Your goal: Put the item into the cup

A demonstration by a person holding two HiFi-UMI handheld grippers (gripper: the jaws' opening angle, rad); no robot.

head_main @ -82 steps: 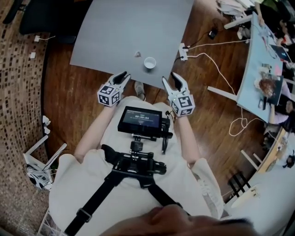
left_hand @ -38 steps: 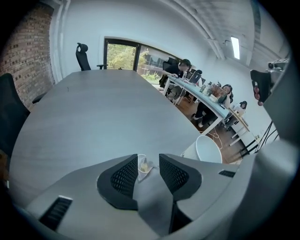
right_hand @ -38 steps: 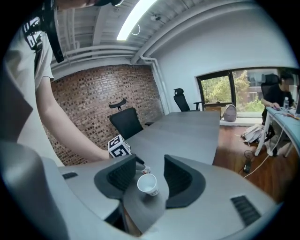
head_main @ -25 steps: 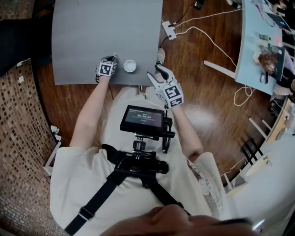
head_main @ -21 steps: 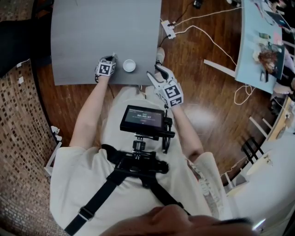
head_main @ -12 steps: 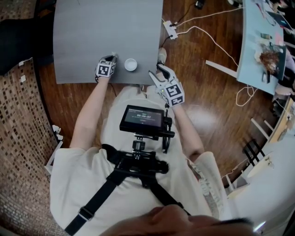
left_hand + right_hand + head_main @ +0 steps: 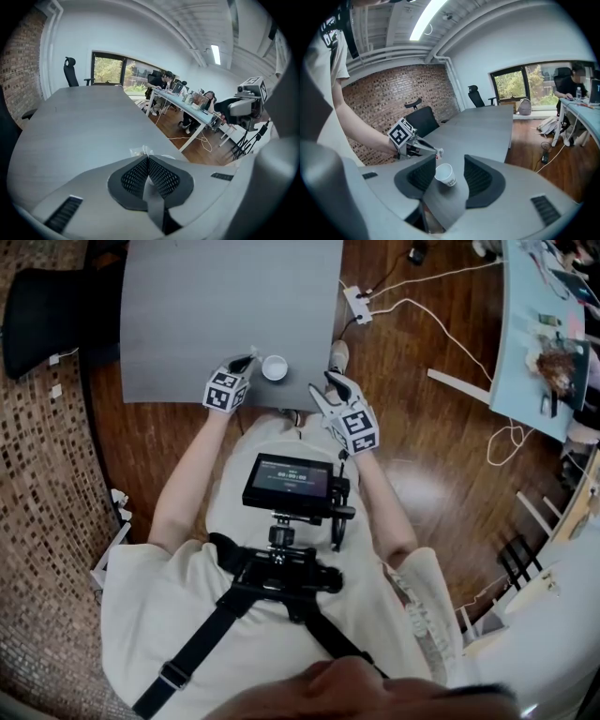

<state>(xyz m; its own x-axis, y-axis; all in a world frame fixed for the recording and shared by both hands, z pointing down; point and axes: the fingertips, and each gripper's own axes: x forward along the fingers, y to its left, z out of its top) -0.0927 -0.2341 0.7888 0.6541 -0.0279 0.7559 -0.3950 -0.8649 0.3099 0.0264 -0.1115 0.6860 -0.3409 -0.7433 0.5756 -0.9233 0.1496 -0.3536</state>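
A small white paper cup [image 7: 275, 367] stands near the front edge of the grey table [image 7: 187, 296]. My left gripper [image 7: 251, 356] hangs just left of the cup, above the tabletop. It is shut on a small clear-wrapped item [image 7: 140, 151], which pokes out past the closed jaw tips. In the right gripper view the cup [image 7: 445, 174] leans in the picture between my jaws, farther off, with the left gripper [image 7: 436, 151] and the item [image 7: 439, 153] just left of it. My right gripper [image 7: 322, 385] stays open and empty off the table's front edge, right of the cup.
A black office chair [image 7: 42, 310] stands at the table's left. A power strip [image 7: 356, 304] and white cables [image 7: 441, 282] lie on the wooden floor to the right. A long desk [image 7: 539, 324] with clutter lines the far right, where people sit.
My left gripper has risen off the tabletop with the item in its jaws and now sits higher beside the cup. The right gripper has kept its place.
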